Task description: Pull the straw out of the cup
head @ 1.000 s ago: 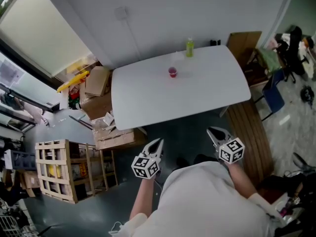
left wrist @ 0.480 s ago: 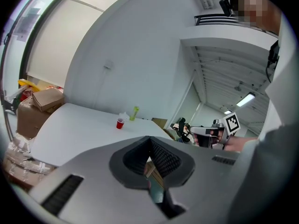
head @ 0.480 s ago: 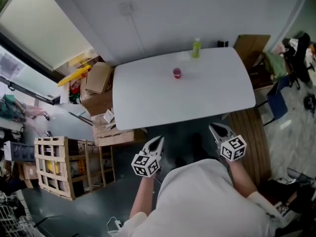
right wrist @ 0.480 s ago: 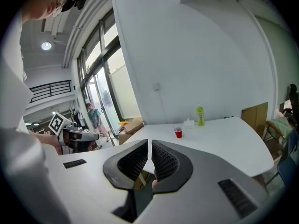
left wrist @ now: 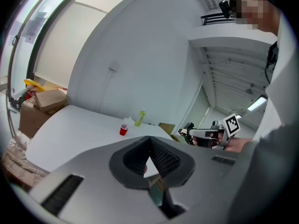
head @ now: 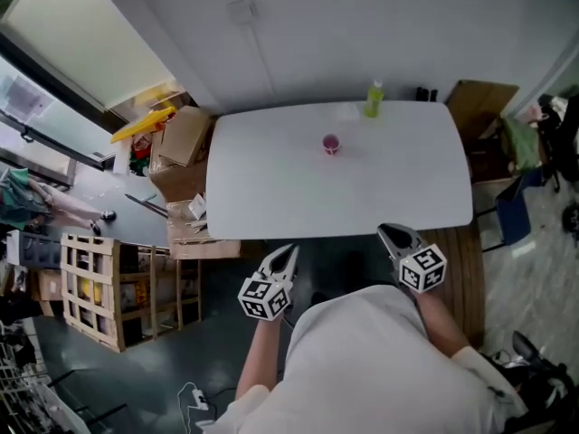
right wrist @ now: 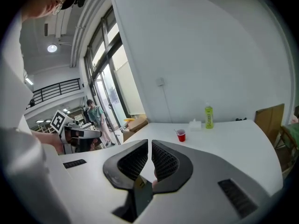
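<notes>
A small red cup [head: 331, 144] stands on the far half of the white table [head: 271, 197]; it also shows in the left gripper view [left wrist: 123, 130] and the right gripper view [right wrist: 181, 135]. A thin straw [right wrist: 177, 131] pokes from its rim, barely visible. My left gripper [head: 290, 252] and right gripper [head: 387, 231] hover just short of the table's near edge, well away from the cup. Both point toward the table. The left gripper's [left wrist: 149, 138] jaws meet at the tips and the right gripper's [right wrist: 150, 142] pads stand almost together, with nothing held.
A green bottle [head: 374, 99] and a small white object [right wrist: 195, 123] stand at the table's far edge by the wall. Cardboard boxes [head: 181, 143] and a wooden crate [head: 99, 287] lie left of the table. A wooden bench [head: 461, 269] runs along the right. A person [right wrist: 93, 111] stands far off.
The table's near edge has drawn closer to me. Both grippers have advanced toward it, staying shut and empty. The cup has not moved on the table.
</notes>
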